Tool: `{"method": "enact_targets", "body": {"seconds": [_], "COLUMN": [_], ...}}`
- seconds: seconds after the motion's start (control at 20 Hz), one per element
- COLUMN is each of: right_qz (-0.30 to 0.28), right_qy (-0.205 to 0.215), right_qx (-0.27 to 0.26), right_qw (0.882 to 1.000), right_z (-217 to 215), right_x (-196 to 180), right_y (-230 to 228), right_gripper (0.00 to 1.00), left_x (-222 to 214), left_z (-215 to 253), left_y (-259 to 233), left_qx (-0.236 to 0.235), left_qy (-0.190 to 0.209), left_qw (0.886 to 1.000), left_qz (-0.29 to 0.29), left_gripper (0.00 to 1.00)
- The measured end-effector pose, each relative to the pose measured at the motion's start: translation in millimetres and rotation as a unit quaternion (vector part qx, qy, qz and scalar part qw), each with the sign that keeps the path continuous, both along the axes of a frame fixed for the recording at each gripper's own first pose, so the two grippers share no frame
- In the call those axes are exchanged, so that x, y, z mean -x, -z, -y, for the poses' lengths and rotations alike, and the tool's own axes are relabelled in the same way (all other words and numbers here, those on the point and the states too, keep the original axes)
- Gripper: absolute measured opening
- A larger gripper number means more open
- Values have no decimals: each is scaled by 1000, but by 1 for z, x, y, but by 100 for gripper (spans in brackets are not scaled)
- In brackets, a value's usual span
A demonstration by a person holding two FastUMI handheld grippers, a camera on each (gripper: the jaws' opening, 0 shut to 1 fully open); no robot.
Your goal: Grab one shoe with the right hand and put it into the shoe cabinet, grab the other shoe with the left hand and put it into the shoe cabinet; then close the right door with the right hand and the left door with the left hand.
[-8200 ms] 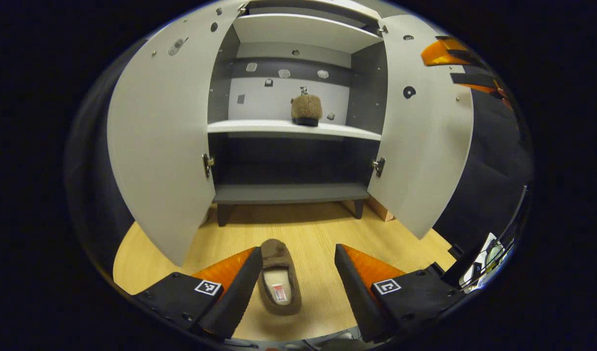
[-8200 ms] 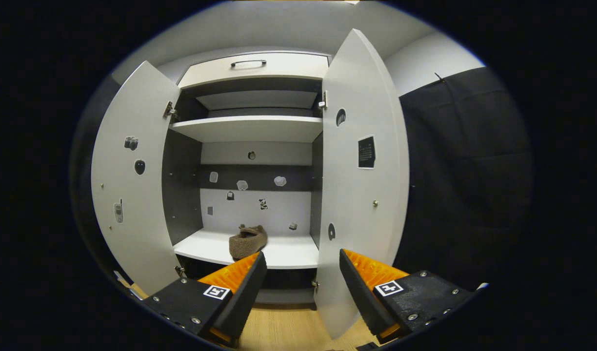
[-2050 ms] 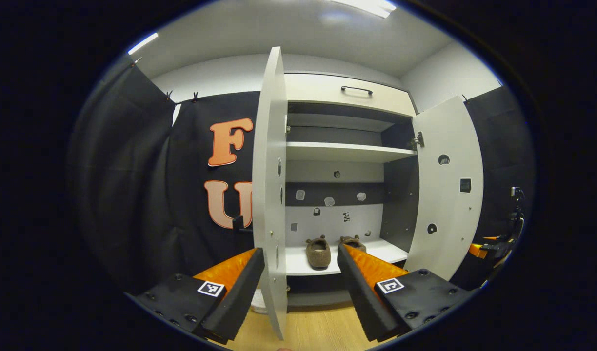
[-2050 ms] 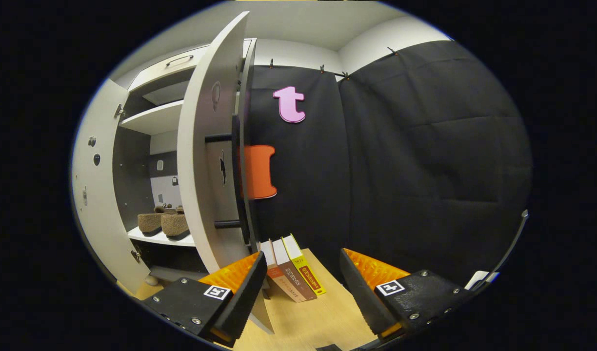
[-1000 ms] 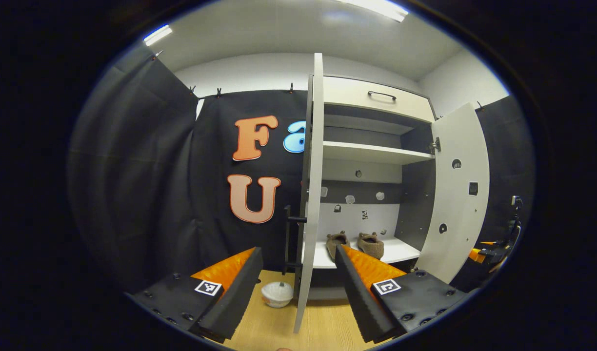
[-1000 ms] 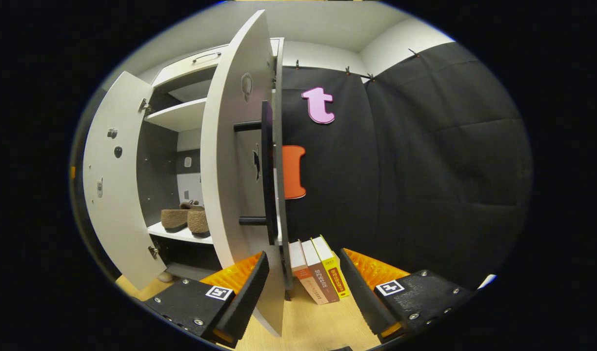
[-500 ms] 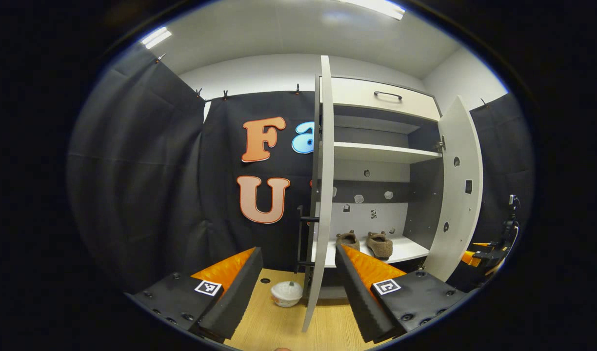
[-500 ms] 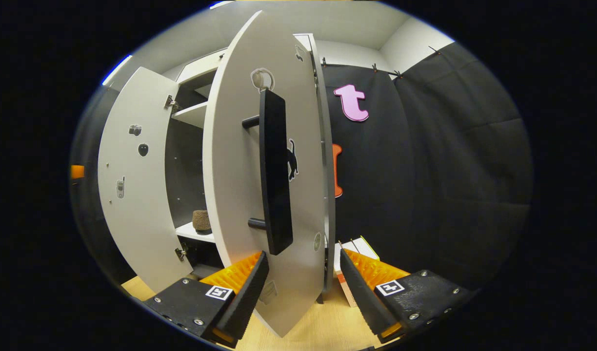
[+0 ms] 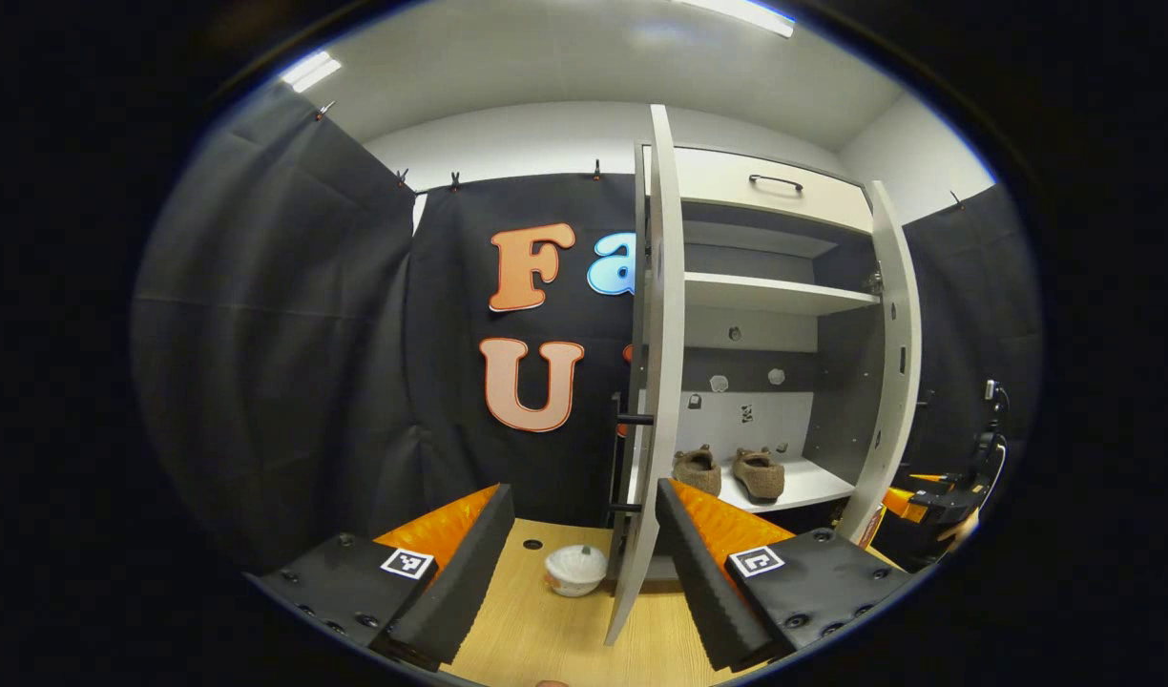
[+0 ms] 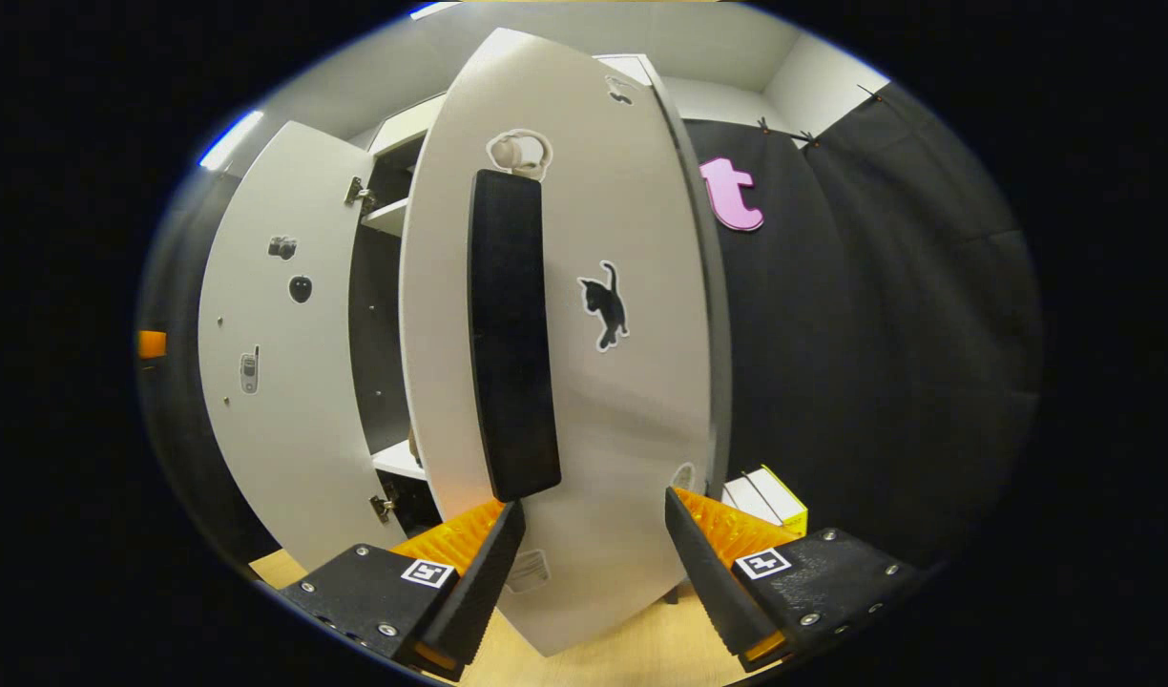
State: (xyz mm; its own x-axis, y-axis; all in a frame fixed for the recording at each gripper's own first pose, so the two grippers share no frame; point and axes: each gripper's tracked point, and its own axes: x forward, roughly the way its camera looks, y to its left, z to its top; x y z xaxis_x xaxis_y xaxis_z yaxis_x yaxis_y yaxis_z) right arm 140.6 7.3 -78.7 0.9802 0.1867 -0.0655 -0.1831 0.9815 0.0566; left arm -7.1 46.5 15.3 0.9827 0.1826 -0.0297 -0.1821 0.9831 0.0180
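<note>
The right gripper (image 10: 592, 563) is spread wide, with the right door (image 10: 632, 401) just in front of it. The left gripper (image 9: 579, 563) is spread too, and the left door's (image 9: 653, 382) edge stands between its fingers.

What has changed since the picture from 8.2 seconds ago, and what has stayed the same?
The second shoe left the floor and now sits beside the first shoe on the shelf. The right door has swung partly closed before the open right gripper. The left door stays open; the left gripper stays open.

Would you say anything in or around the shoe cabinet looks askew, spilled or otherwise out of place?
Nothing stands out. Both shoes sit side by side on the white shelf, neither tipped. Both doors are partly open, the left door edge-on, the right door swinging shut.
</note>
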Motion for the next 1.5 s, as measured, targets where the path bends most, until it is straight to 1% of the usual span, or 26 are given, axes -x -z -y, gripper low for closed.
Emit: {"method": "enact_targets", "body": {"seconds": [0.05,0.1,0.15,0.25,0.35,0.4,0.5,0.55,0.6,0.65,0.7,0.75,0.9,1.0,1.1,1.25,1.35,1.45,1.5], "right_qz": [-1,0,2,3,4,1,-2,-6,-8,-9,-10,-12,-19,-23,-20,-14,-13,-16,-18], "right_qy": [-5,-5,-4,-8,-7,-3,2,3,6,10,14,19,28,31,35,42,43,43,42], "right_qx": [5,10,12,8,10,13,8,7,7,8,10,13,9,6,13,25,28,23,19], "right_qw": [1000,1000,1000,1000,1000,1000,1000,1000,1000,1000,1000,1000,999,999,999,999,999,999,999], "right_z": [-10,-18,-24,-38,-43,-42,-43,-44,-44,-44,-44,-44,-44,-47,-46,-47,-47,-47,-47], "right_x": [-7,-14,-20,-29,-34,-35,-35,-37,-39,-40,-41,-43,-47,-50,-53,-63,-65,-67,-66], "right_y": [0,0,-3,-6,-6,-5,-3,-2,0,0,1,3,6,7,7,8,8,8,8], "right_gripper": [84,100,93,93,93,93,92,92,92,92,92,92,92,92,92,92,92,92,92], "left_x": [1,2,4,6,8,8,7,5,3,-1,-5,-10,-24,-38,-55,-75,-84,-92,-95], "left_z": [-2,-4,-11,-35,-47,-51,-57,-59,-62,-65,-68,-69,-63,-61,-58,-49,-43,-41,-38], "left_y": [1,4,7,15,22,28,39,44,49,54,60,66,83,96,108,125,130,134,137], "left_qx": [0,2,4,5,3,6,13,14,14,11,8,6,4,-2,-4,8,11,9,9], "left_qy": [-5,-10,-15,-25,-37,-41,-42,-42,-43,-45,-46,-45,-29,-20,-11,8,20,28,32], "left_qw": [1000,1000,1000,1000,999,999,999,999,999,999,999,998,999,999,999,998,998,998,997], "left_qz": [-2,-4,-6,-10,-16,-19,-24,-25,-26,-27,-29,-32,-34,-37,-46,-57,-59,-62,-64], "left_gripper": [94,94,94,94,94,94,99,97,96,99,96,96,99,95,96,97,99,99,97]}}
